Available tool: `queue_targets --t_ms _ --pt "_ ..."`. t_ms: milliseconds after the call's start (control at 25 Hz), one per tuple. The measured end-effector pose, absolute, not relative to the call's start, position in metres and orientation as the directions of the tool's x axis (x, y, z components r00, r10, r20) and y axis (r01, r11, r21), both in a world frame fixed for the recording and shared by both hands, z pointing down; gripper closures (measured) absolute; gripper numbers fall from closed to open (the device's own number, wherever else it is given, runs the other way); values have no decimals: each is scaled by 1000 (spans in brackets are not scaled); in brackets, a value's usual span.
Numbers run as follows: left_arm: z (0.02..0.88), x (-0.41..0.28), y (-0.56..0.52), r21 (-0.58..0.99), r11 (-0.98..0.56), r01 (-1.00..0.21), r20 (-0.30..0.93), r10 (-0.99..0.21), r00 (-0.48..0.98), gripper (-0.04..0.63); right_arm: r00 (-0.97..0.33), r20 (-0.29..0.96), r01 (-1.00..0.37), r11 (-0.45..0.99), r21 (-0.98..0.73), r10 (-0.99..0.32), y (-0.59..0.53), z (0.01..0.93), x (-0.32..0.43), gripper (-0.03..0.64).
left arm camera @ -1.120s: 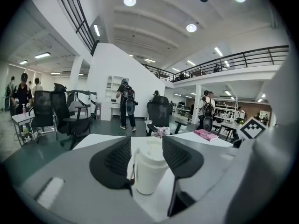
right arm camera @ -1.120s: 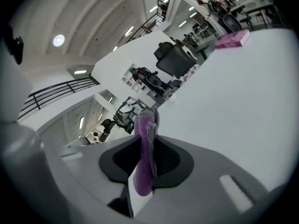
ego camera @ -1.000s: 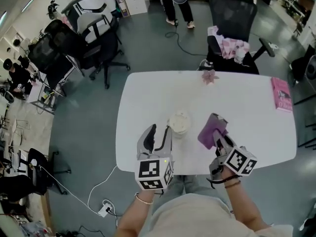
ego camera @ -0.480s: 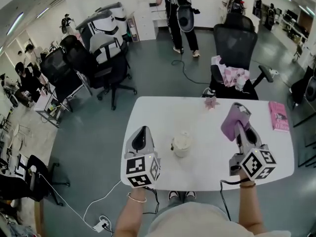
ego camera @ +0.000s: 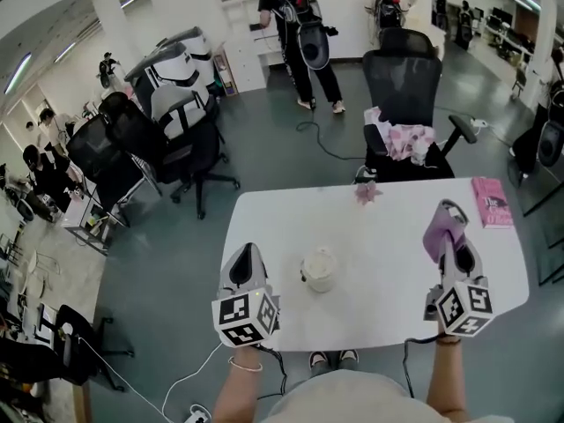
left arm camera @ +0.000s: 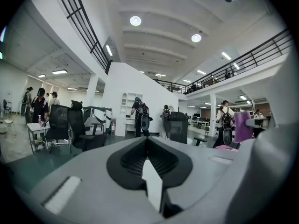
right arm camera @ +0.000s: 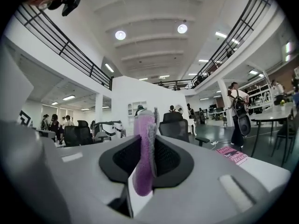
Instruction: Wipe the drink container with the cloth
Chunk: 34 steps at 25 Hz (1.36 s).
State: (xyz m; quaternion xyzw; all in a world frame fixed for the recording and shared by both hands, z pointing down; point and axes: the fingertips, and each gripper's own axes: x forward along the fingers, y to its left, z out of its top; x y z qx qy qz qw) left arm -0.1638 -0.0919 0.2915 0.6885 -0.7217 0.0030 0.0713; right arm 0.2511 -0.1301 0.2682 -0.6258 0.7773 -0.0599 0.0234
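The drink container [ego camera: 319,270], a cream lidded cup, stands upright near the middle of the white table [ego camera: 388,293]. My left gripper [ego camera: 245,256] hovers to its left, apart from it, with its jaws shut and nothing between them [left arm camera: 147,141]. My right gripper [ego camera: 451,211] is raised over the table's right side, well away from the cup. It is shut on the purple cloth [ego camera: 438,234], which sticks up between the pads in the right gripper view [right arm camera: 142,157].
A pink book [ego camera: 490,201] lies at the table's far right corner and a small pink paper flower [ego camera: 367,192] at its far edge. A black office chair [ego camera: 401,91] with pink fabric stands behind the table. People stand farther back.
Both grippers rose from the table. The left one drew away from the cup and its jaws shut empty. The right one lifted the cloth, moved right and rolled upright.
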Motion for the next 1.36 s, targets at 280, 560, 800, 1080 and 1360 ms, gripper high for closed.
queue_targets --t_ms 280,560,800,1080,1360 --pt "297 -157 -94 124 28 -992 119 -993 -13 595 -221 20 -967 216 -138 -975 -131 270 251 545" --pt "301 -152 -94 131 24 -991 133 -991 -7 595 -231 40 -969 227 -99 -972 -129 267 243 549" --pt "307 -152 -93 138 22 -990 137 -991 -3 595 -252 43 -963 246 -112 -967 -129 268 238 548" --pt "311 -157 -97 151 21 -988 139 -990 1 595 -245 46 -966 239 -98 -968 -127 264 235 549" --pt "314 -157 -102 158 15 -987 139 -990 7 595 -239 47 -967 233 -100 -970 -128 263 237 551"
